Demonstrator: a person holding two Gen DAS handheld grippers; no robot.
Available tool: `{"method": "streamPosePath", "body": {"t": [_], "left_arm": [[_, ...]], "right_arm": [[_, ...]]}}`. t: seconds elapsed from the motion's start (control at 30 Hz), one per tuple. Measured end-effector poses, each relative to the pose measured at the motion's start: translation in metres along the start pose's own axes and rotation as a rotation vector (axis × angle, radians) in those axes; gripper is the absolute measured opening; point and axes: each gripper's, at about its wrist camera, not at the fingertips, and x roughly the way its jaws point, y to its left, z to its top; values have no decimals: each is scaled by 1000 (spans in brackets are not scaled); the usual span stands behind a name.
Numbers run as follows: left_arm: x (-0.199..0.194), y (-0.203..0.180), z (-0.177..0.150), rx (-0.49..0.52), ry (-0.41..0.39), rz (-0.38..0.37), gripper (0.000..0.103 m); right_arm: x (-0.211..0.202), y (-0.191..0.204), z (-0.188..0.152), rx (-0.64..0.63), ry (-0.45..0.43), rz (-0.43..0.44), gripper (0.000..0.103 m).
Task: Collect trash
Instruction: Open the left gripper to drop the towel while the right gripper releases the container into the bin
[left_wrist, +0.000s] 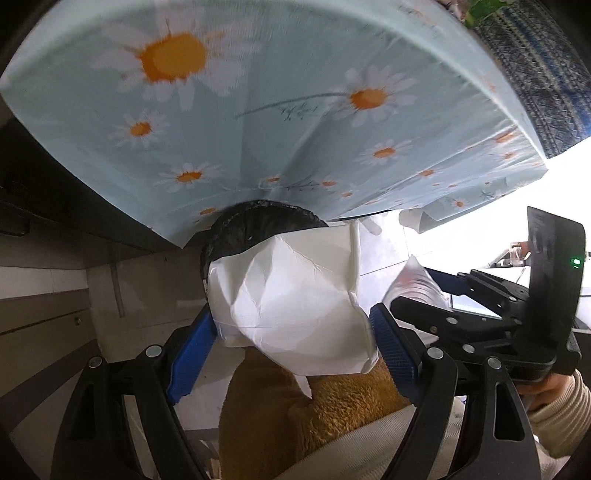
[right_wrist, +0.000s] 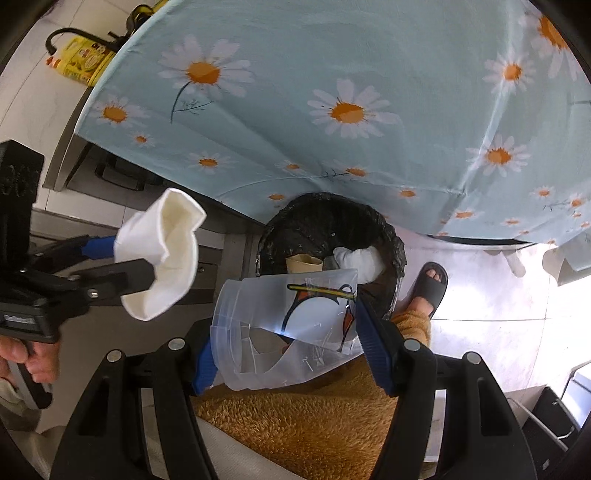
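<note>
between the blue pads of the left gripper (left_wrist: 295, 332) sits a crumpled white paper cup (left_wrist: 295, 299), pressed from both sides with the jaws fairly wide around it. seen from the right wrist view, the same cup (right_wrist: 162, 254) hangs out past the tips of the left gripper (right_wrist: 147, 266), its open mouth turned outward, to the left of the bin and beside rather than over it. the right gripper (right_wrist: 284, 339) has its jaws partly apart and clamped on a squashed clear plastic cup (right_wrist: 291, 328) with a printed orange and dark figure on it; this cup sits just over the near rim of the trash bin (right_wrist: 388, 236). the bin is lined with a black bag and already has a tan cup (right_wrist: 303, 263) and a white wad (right_wrist: 358, 258) inside. it stands on the floor partly under the edge of the desk, which is covered by a light blue daisy cloth (right_wrist: 332, 74). below the jaws are the person's fuzzy orange trousers (right_wrist: 306, 417), and a foot in a dark slipper (right_wrist: 430, 288) rests on the pale floor right of the bin. a hand (right_wrist: 26, 358) grips the left gripper's handle.
</note>
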Motion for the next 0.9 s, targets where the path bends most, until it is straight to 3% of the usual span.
{"method": "streamPosePath", "body": {"t": [0.43, 0.77, 0.9], "left_arm": [[32, 4, 12, -26, 49, 17, 81], [32, 7, 17, -57, 51, 23, 82], [34, 8, 20, -62, 60, 28, 82]], "right_arm": [[10, -12, 6, 44, 19, 29, 65], [10, -20, 11, 93, 33, 85, 66], [10, -25, 12, 128, 34, 125, 78]]}}
